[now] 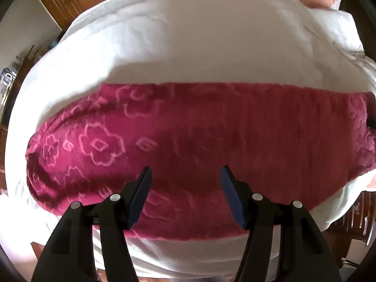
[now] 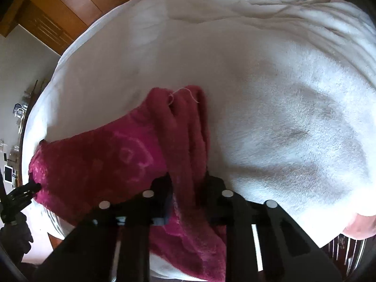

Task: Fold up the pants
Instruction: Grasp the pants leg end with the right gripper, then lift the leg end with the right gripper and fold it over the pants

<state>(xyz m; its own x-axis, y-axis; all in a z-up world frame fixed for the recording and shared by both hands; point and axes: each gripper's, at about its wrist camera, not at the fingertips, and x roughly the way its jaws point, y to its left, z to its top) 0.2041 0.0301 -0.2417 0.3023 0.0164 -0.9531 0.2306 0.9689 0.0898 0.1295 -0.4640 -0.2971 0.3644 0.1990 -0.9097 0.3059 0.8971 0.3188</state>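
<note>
Pants (image 1: pixel 211 136) lie stretched flat across the white bed (image 1: pixel 188 47), a long magenta band of plush, flower-printed fabric running from nine o'clock to three o'clock in the left wrist view. Over the middle of that band hangs the left tool (image 1: pixel 185 176), fingers spread well apart, nothing between the blue pads (image 1: pixel 141 199), and I can't tell whether the tips touch the cloth or float just above it.

Over at the far end, the right tool (image 2: pixel 188 188) is clamped on the pants: a thick, ribbed bunch of fabric rises out from between its fingers toward twelve o'clock, with a loose pale thread at the top. At nine o'clock in that same view, the left tool shows small at the pants' edge, with a dark sleeve (image 2: pixel 16 235) below it.

Handling looks easy on weight, tricky on shape: this is soft, fleecy, floppy stuff that sags and drags on the fuzzy bedding, not slippery, not fragile. It looks thick enough that a folded edge fills the tool fast. My read: best hold is on a hem or the waistband, a full pinch through every layer, both ends lifted together so the middle doesn't trail and wrinkle.
</note>
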